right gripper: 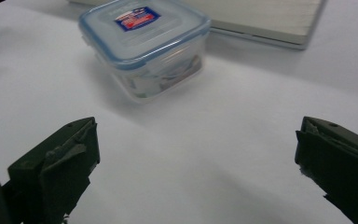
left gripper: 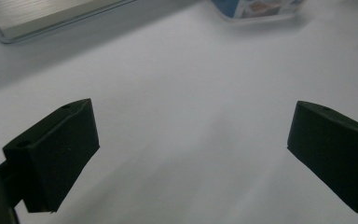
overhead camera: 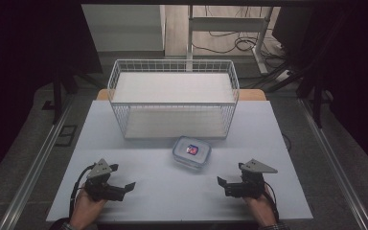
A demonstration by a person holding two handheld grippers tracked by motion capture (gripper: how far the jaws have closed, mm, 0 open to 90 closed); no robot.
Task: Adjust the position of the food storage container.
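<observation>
A clear square food container with a blue-rimmed lid and a red-and-blue label sits on the white table, just in front of a white wire basket. In the right gripper view the container lies ahead and to the left of the wide-apart jaws. My left gripper rests open near the table's front left, held by a hand. My right gripper rests open near the front right. In the left gripper view the container's bottom edge peeks in at the top, and both jaws stand far apart over bare table.
The wire basket holds a white shelf board and stands at the table's far middle. Metal rails run along both sides of the table. Cables and a table leg lie on the floor beyond.
</observation>
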